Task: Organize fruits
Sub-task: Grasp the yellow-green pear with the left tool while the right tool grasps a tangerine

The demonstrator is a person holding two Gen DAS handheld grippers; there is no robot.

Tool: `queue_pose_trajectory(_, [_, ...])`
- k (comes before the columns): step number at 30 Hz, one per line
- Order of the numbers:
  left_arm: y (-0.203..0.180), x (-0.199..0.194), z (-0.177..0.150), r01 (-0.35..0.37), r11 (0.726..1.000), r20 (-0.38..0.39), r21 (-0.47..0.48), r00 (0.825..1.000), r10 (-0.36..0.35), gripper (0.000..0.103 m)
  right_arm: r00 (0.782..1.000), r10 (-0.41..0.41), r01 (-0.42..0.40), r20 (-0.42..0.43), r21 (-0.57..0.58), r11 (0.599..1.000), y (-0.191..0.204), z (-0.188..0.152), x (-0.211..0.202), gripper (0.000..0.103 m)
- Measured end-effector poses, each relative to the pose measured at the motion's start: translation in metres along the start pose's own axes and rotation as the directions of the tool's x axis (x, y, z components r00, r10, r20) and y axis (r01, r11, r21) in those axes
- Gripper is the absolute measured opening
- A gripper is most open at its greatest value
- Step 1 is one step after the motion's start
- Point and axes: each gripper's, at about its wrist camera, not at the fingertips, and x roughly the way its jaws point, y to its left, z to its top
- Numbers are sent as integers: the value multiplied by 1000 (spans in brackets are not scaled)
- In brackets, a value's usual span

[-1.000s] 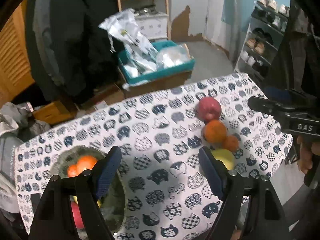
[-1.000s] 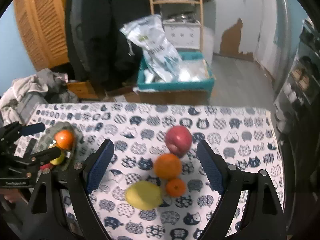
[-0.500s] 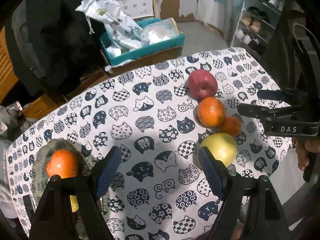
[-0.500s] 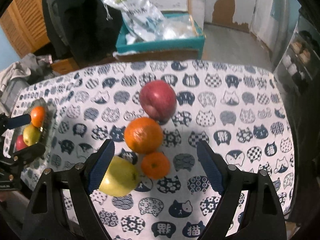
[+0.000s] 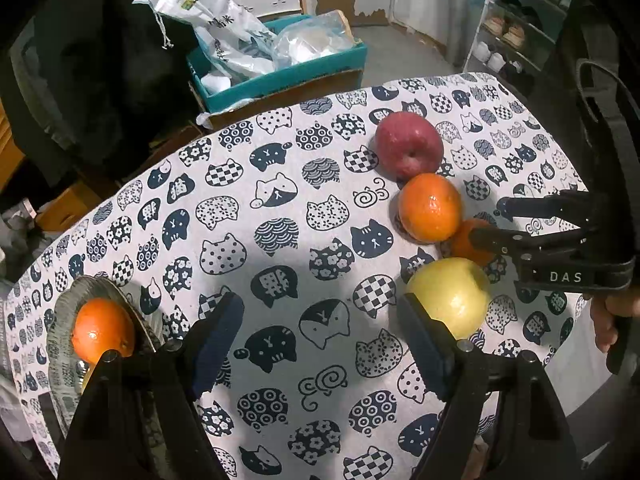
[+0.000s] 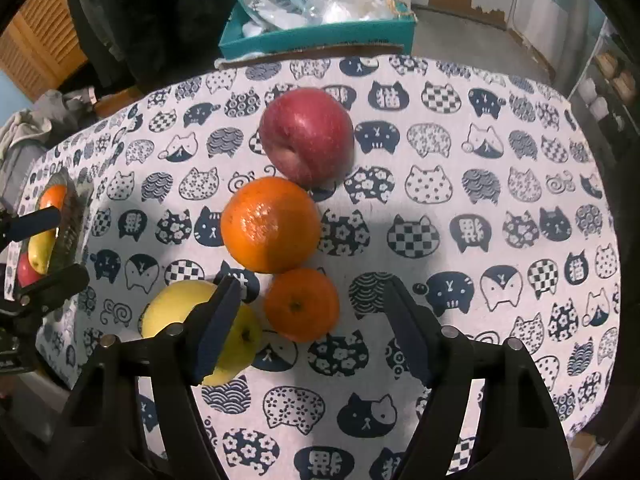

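On the cat-print tablecloth [image 6: 500, 208] lie a red apple [image 6: 306, 136], a large orange [image 6: 270, 224], a small orange [image 6: 302, 304] and a yellow apple [image 6: 180, 312], close together. My right gripper [image 6: 314, 282] hangs over the small orange, which sits between its closing jaws; the pads stand clear of it. The left finger covers part of the yellow apple. My left gripper [image 5: 320, 300] is open over bare cloth, with the yellow apple [image 5: 448, 296] just outside its right finger. A grey bowl [image 5: 64, 312] at the left holds an orange [image 5: 102, 332] and other fruit.
Beyond the table's far edge a teal box [image 5: 280, 76] with plastic bags stands on the floor. A shoe rack [image 5: 516, 32] is at the far right, dark coats [image 6: 160, 16] hang behind, and a heap of clothes [image 6: 36, 128] lies at the left.
Both grippers have come down closer to the table and tilted further downward. The right gripper's jaws have narrowed around the small orange. The left gripper's opening is unchanged.
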Motion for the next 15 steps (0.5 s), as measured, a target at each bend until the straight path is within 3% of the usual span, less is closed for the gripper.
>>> queue_pose_trajectory(15, [-4, 5, 1, 16, 1000, -16, 0, 1000, -16, 81, 997, 45, -43, -69, 30, 999, -4, -2, 31, 57])
